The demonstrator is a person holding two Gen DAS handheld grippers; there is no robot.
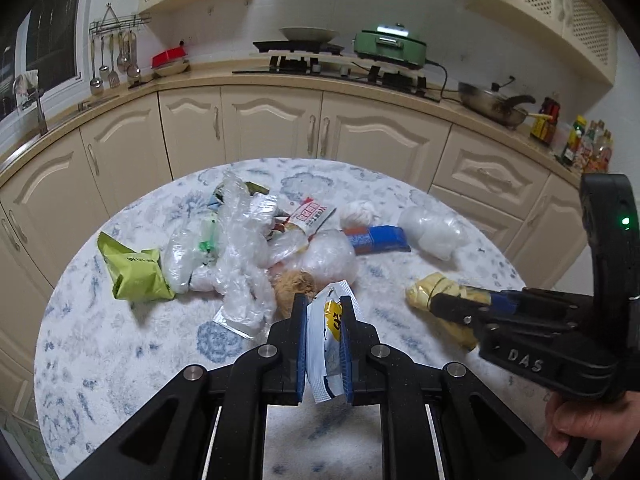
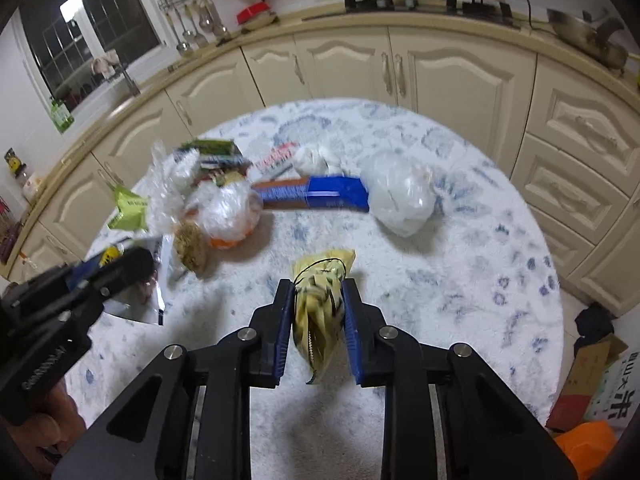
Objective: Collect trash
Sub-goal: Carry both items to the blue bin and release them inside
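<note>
My left gripper (image 1: pixel 323 300) is shut on a white sachet with a yellow mark (image 1: pixel 328 344), held above the round table (image 1: pixel 120 352). My right gripper (image 2: pixel 317 286) is shut on a yellow patterned wrapper (image 2: pixel 320 300); it also shows in the left wrist view (image 1: pixel 440 292). Trash lies in a heap across the table: clear plastic bags (image 1: pixel 240 248), a green packet (image 1: pixel 136 272), a blue and brown bar wrapper (image 1: pixel 380 240), a white plastic bag (image 1: pixel 432 232), a brown crumpled lump (image 1: pixel 296 284).
Cream cabinets (image 1: pixel 272 128) and a worktop with a stove (image 1: pixel 340 68), green cooker (image 1: pixel 388 46) and pan (image 1: pixel 492 104) curve behind the table. Cardboard and an orange thing (image 2: pixel 588 444) lie on the floor at the right.
</note>
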